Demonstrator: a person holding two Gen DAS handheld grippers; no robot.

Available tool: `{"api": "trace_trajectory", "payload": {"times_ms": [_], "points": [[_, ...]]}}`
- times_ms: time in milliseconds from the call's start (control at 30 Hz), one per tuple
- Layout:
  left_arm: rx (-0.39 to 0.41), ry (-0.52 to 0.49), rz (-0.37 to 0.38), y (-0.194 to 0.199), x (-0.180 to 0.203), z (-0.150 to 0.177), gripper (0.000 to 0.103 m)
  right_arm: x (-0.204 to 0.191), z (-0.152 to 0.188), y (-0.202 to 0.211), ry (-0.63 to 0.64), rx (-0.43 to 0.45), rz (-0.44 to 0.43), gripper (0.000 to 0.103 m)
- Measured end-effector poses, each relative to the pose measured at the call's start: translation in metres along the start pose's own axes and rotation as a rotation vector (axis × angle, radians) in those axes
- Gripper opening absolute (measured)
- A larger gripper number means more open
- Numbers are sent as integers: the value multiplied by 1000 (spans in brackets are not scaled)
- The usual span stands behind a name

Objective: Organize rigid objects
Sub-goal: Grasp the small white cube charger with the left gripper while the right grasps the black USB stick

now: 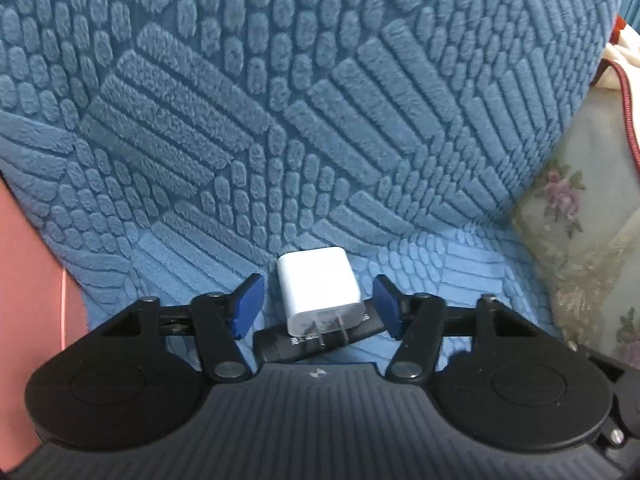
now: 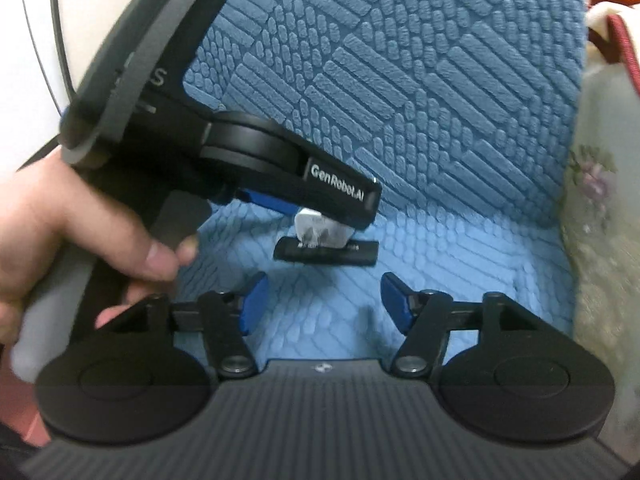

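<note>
Closest to our left wrist camera sits the left claw (image 1: pixel 318 304), its blue pads (image 1: pixel 249 306) spread apart on either side of a white charger (image 1: pixel 316 290) without touching it. We see the charger standing just behind a flat black bar (image 1: pixel 280 346), its two metal prongs pointing toward the bar and overlapping it; both lie on a blue textured sofa cover (image 1: pixel 280 120). From our right wrist camera, the right claw (image 2: pixel 320 306) is also spread wide with nothing between its pads, hovering just in front of the black bar (image 2: pixel 326 254) and apart from it. Above the bar, the left claw's dark body hides most of the charger (image 2: pixel 320 232), and a hand (image 2: pixel 76 240) grips that tool's handle. Right of the charger, beyond the blue cover, a floral cushion (image 1: pixel 580 240) shows, with a red cord (image 1: pixel 626 108) above it.
</note>
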State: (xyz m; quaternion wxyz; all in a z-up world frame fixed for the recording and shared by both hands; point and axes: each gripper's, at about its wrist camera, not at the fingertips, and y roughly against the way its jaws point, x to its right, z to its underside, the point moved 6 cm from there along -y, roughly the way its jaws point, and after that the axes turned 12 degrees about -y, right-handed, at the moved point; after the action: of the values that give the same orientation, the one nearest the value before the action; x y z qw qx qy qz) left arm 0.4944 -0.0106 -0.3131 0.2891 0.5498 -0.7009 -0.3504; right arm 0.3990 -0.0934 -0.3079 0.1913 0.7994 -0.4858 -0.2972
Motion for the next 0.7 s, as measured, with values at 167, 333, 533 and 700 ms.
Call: {"api": "trace_trajectory", "payload": {"times_ms": [167, 333, 533, 700], "points": [[3, -1, 37, -3, -6, -1, 51, 3, -3, -19, -6, 8, 29, 77], [40, 18, 63, 18, -10, -1, 50, 0, -1, -33, 7, -7, 44, 84], [62, 77, 63, 28, -22, 1, 49, -14, -2, -50, 26, 24, 71, 84], [75, 111, 59, 35, -30, 3, 49, -23, 0, -63, 61, 39, 118, 85]]}}
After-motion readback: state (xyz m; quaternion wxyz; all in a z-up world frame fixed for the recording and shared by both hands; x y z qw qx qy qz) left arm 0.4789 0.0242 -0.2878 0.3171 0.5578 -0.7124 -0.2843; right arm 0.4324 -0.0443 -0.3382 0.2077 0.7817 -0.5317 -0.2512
